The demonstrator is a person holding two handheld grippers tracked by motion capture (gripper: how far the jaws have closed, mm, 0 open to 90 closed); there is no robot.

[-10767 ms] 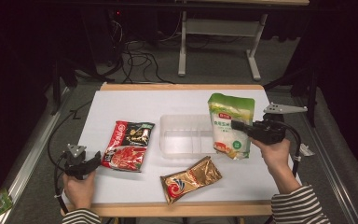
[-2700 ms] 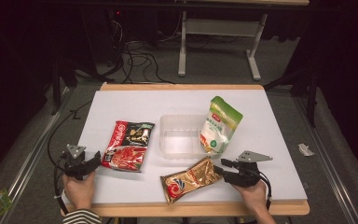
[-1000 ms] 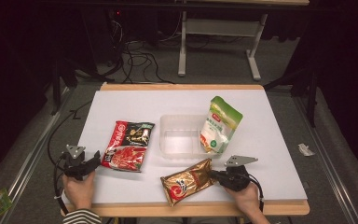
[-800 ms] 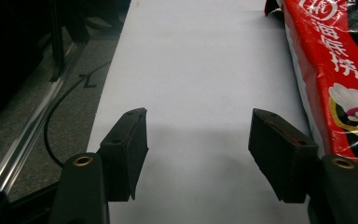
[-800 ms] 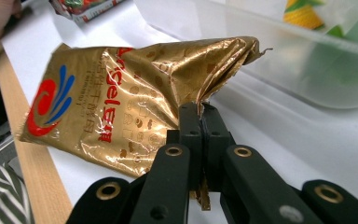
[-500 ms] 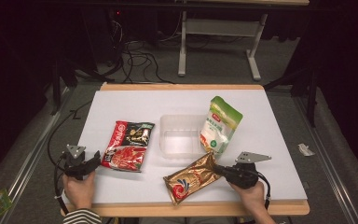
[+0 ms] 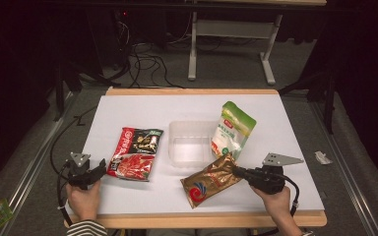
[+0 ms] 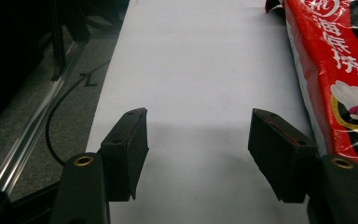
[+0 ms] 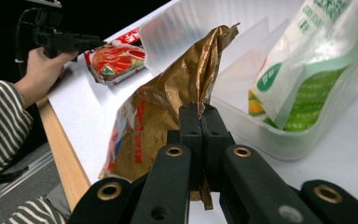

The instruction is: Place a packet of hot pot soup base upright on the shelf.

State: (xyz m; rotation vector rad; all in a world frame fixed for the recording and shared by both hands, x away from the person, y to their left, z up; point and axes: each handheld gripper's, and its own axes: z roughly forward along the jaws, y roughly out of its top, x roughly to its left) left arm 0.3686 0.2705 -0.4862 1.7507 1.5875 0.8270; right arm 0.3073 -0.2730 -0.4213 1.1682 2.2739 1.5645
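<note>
Since the gold pouch (image 9: 168,116) is soft, light and slick, the right gripper (image 9: 200,122) fingers clamp its flat edge seam, while the left gripper (image 8: 193,149) gapes empty.

My grippers: left (image 7: 100,170), right (image 7: 239,171), black jaws, brass rivets, grey three-cornered plates, black cables; striped sleeves (image 9: 2,119).
</note>
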